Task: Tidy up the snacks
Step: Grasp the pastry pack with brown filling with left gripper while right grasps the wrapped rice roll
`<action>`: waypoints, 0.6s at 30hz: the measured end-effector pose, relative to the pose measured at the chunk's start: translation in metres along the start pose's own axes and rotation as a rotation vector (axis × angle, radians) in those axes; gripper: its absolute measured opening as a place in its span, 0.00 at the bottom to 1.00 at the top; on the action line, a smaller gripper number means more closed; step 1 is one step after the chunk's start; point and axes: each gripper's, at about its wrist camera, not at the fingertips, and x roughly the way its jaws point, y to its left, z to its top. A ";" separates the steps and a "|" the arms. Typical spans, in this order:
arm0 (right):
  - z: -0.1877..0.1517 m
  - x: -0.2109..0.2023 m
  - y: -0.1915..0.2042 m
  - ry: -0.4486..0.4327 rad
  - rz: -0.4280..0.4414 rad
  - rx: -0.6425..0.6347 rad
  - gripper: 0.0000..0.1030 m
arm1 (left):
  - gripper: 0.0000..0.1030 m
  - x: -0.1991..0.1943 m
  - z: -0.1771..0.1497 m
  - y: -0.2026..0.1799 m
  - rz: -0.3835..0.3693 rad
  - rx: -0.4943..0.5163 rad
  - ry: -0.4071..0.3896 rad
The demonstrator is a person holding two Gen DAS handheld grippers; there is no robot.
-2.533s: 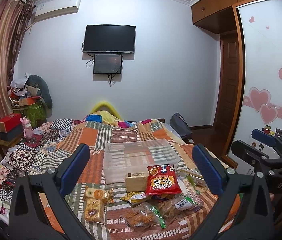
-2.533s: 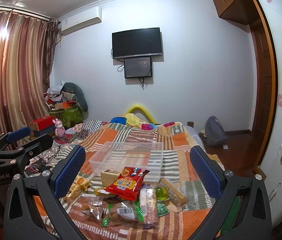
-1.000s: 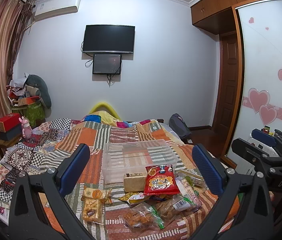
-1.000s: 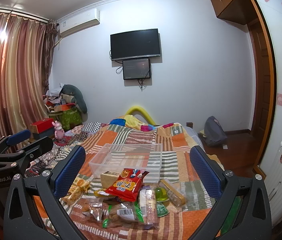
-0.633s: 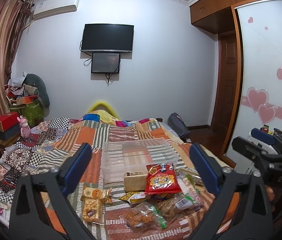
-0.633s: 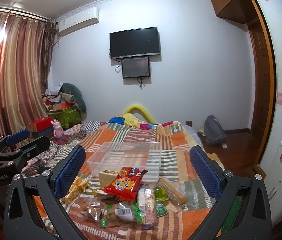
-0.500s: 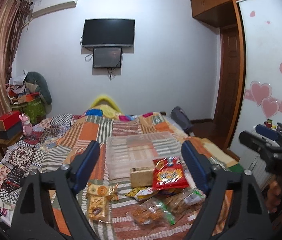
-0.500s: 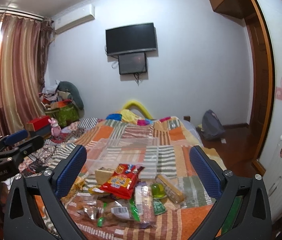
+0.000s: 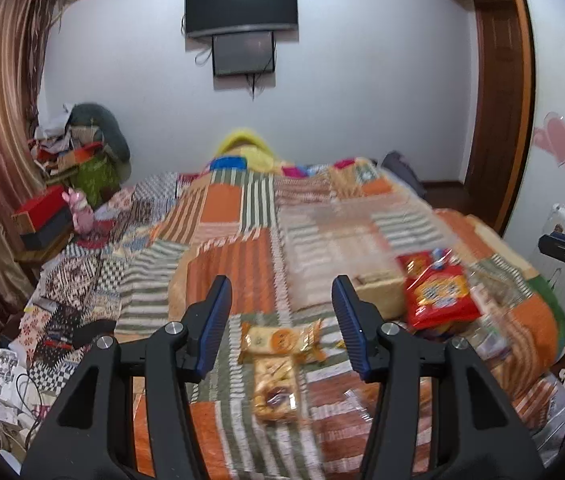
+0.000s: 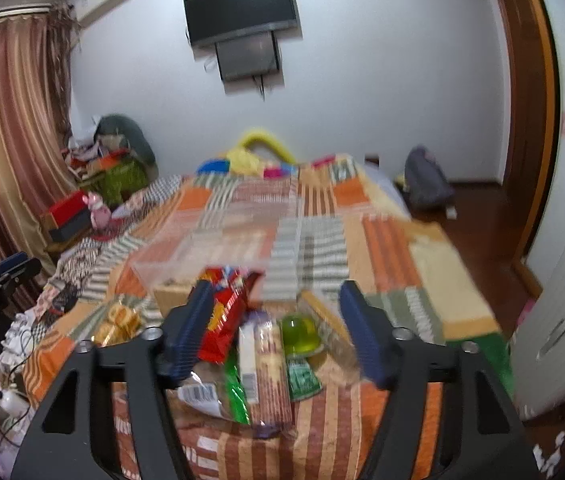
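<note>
1. The left gripper (image 9: 282, 312) hangs above the patchwork bedspread (image 9: 218, 256) with its jaws apart and nothing between them.
2. Just ahead of its blue fingers (image 9: 214, 326), between the two, lies an orange biscuit packet (image 9: 278, 338), with a clear cookie packet (image 9: 275, 388) touching it on the near side.
3. Ahead and to that gripper's right sit a tan box (image 9: 374, 288) and a red snack bag (image 9: 438, 292); the clear plastic bin (image 9: 334, 236) lies beyond them, blurred.
4. The right gripper (image 10: 278, 328) is also spread wide, gripping nothing, over the snack pile.
5. Between its fingers lie a long cracker sleeve (image 10: 270, 364), a green jelly cup (image 10: 298, 332) and a green packet (image 10: 302, 376).
6. The red bag (image 10: 226, 312) lies partly behind its left finger (image 10: 186, 328), which overlaps it in view; whether they touch I cannot tell.
7. The bin (image 10: 218, 240) sits straight ahead of it, beyond the pile.
</note>
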 end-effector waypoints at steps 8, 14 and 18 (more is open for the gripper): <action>-0.022 0.025 -0.010 0.143 0.030 0.015 0.49 | 0.51 0.060 -0.041 0.015 -0.053 -0.034 0.228; -0.029 0.041 -0.005 0.204 0.061 -0.004 0.49 | 0.51 0.090 -0.071 0.017 -0.057 -0.058 0.325; -0.034 0.058 -0.004 0.255 0.077 0.002 0.49 | 0.51 0.105 -0.080 0.018 -0.064 -0.073 0.362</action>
